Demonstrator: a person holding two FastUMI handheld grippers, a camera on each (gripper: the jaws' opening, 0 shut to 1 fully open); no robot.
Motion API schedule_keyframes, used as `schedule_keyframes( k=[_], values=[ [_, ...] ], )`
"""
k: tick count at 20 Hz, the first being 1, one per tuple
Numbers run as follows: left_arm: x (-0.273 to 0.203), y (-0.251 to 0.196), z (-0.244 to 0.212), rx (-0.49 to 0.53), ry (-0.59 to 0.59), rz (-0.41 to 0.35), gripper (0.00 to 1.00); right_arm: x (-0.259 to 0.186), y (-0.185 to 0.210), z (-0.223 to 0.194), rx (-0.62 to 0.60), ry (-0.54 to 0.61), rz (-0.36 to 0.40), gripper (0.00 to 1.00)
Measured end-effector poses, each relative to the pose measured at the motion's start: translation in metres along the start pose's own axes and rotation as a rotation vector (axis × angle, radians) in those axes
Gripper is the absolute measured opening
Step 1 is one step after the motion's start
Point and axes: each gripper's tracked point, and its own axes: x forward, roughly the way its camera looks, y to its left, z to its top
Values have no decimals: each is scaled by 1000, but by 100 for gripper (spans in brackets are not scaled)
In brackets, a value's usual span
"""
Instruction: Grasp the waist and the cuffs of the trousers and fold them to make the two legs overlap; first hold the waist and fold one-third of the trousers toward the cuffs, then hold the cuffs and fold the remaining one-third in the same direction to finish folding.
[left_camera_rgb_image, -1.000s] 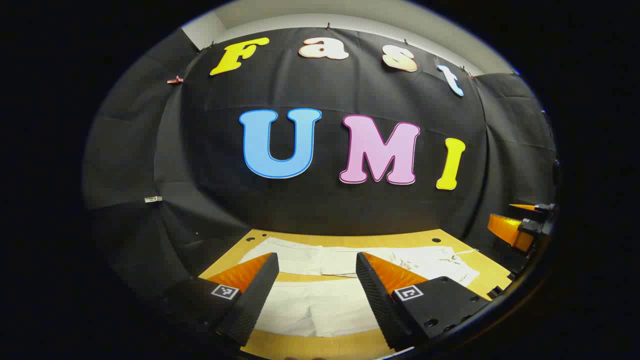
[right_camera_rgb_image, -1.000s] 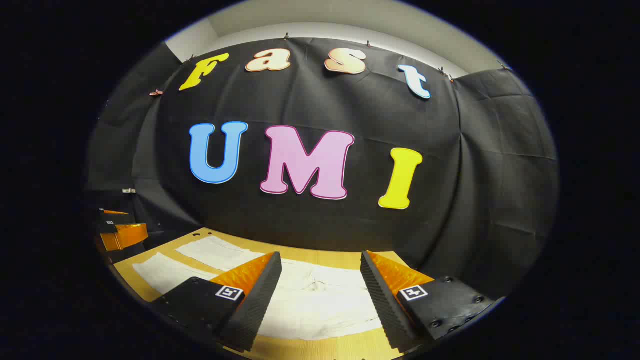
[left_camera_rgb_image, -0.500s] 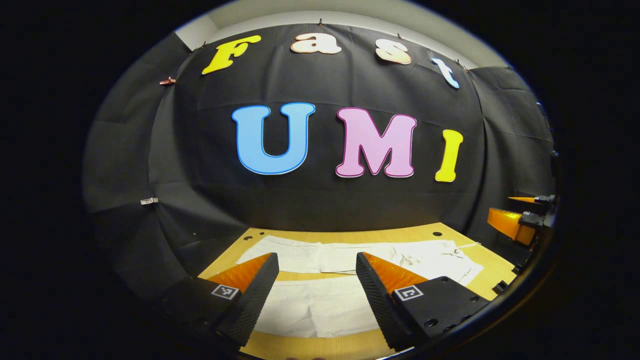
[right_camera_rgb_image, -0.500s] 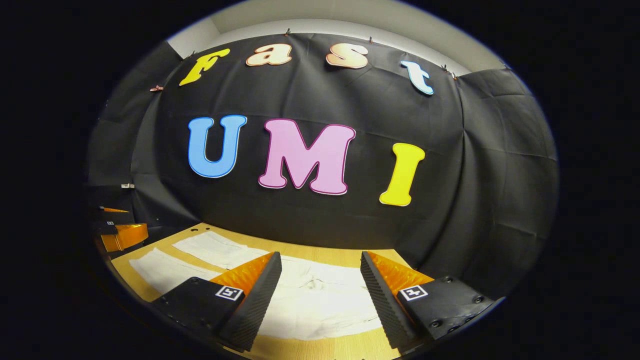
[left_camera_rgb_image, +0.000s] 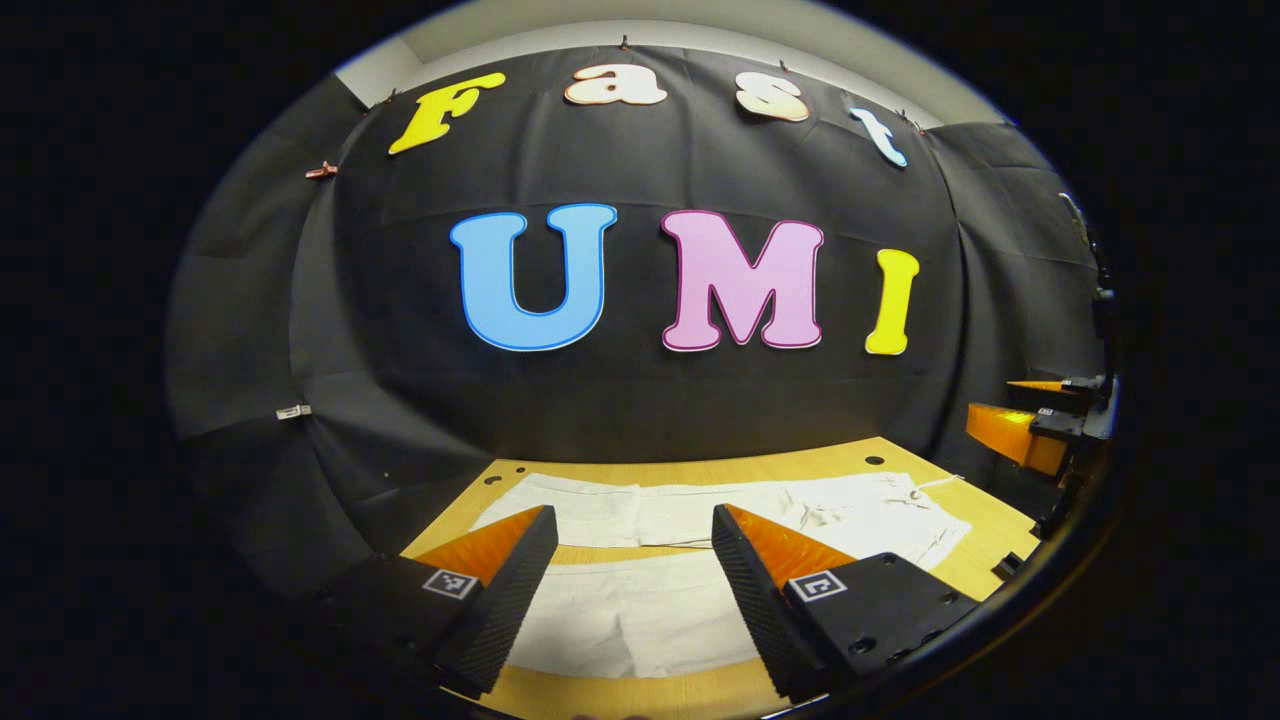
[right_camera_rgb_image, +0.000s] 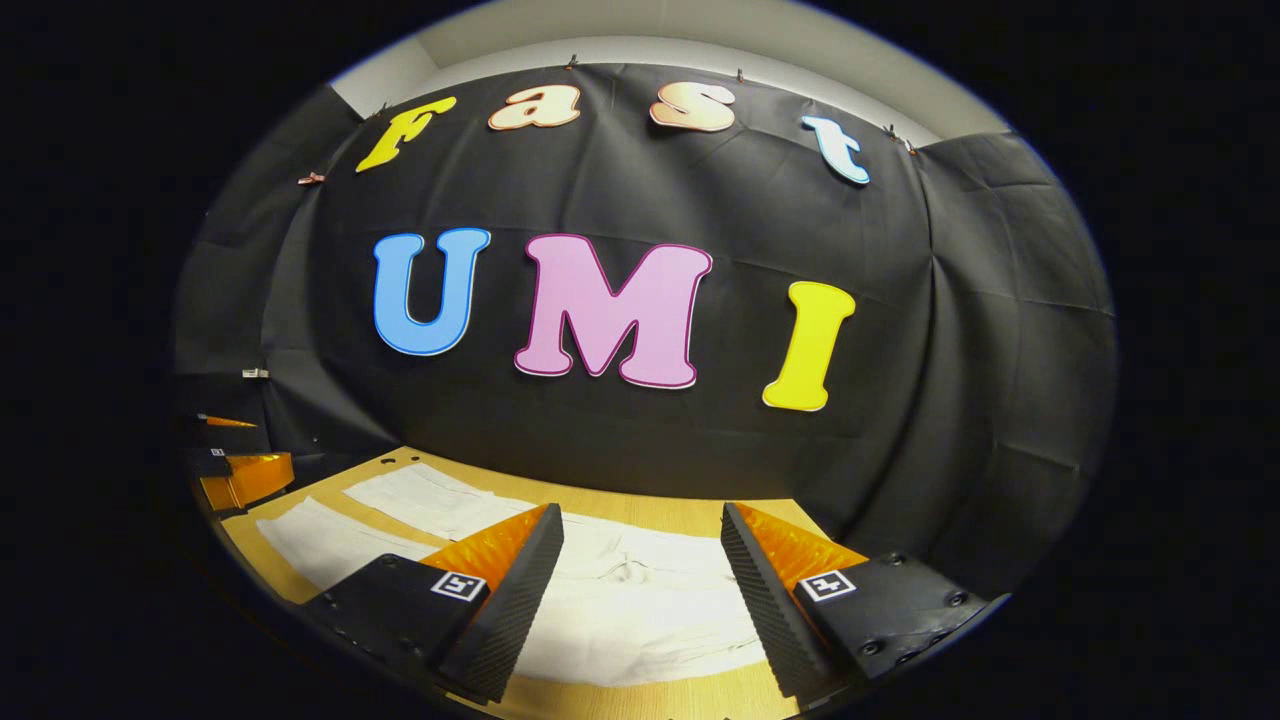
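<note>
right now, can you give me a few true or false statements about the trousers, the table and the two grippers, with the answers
1. The trousers lie spread flat on the table. True.
2. The left gripper is shut on a trouser leg. False: its fingers stand wide apart above the cloth, gripping nothing.
3. The two trouser legs already lie one on top of the other. False: they lie side by side with a strip of bare table between them.
4. The right gripper is open above the waist end of the trousers. True.
5. The trousers are dark blue. False: they are white or off-white.
</note>
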Motion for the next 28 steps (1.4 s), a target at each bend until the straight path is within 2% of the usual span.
schedule_keyframes(
  k=[5,8,11,16,21,23,28],
  values=[
    [3,2,-6,-4,15,17,97,14,-4,-7,-62,1,33,97],
    [5,10,-12,2,32,56,97,26,-15,-23,-85,31,63,97],
    [8,22,-24,-6,61,105,97,41,-33,-36,-121,54,60,97],
    [12,45,-40,-16,102,176,97,64,-66,-56,-323,69,80,97],
    [13,73,-61,14,151,235,97,77,-93,-101,-519,136,169,98],
    [12,83,-75,32,182,242,97,84,-106,-116,-567,153,200,98],
    [8,105,-120,87,290,280,98,92,-147,-166,-656,260,223,98]
  ],
)
